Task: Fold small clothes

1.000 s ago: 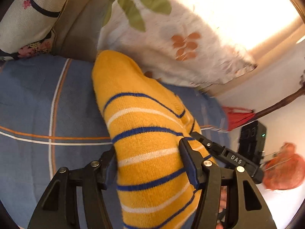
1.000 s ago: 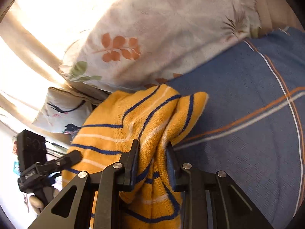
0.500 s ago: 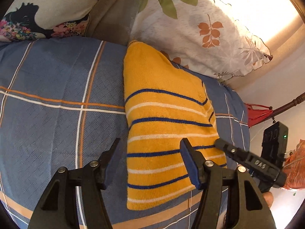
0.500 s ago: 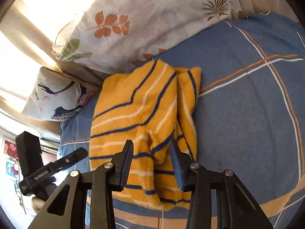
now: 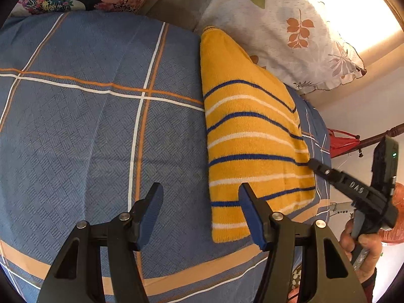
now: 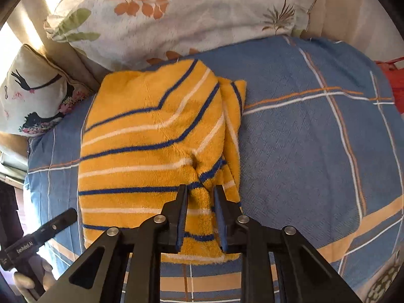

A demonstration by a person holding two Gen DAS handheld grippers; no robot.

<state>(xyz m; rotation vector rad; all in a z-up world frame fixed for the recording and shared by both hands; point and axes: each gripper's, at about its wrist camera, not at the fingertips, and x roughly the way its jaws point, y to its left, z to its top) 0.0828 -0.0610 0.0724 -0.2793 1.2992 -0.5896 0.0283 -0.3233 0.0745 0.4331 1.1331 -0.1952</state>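
The folded sweater (image 6: 151, 146) lies on the bed (image 5: 75, 131). The left gripper (image 5: 200, 199) is released, beside it. The right gripper (image 6: 200, 197), jaws just closing, pinches a sweater fold.

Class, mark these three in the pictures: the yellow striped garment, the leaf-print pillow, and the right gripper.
yellow striped garment (image 6: 151, 151), right wrist view, middle of its top layer.
leaf-print pillow (image 6: 202, 20), right wrist view, middle of its white cover.
right gripper (image 6: 200, 194), right wrist view, midway between its fingertips.
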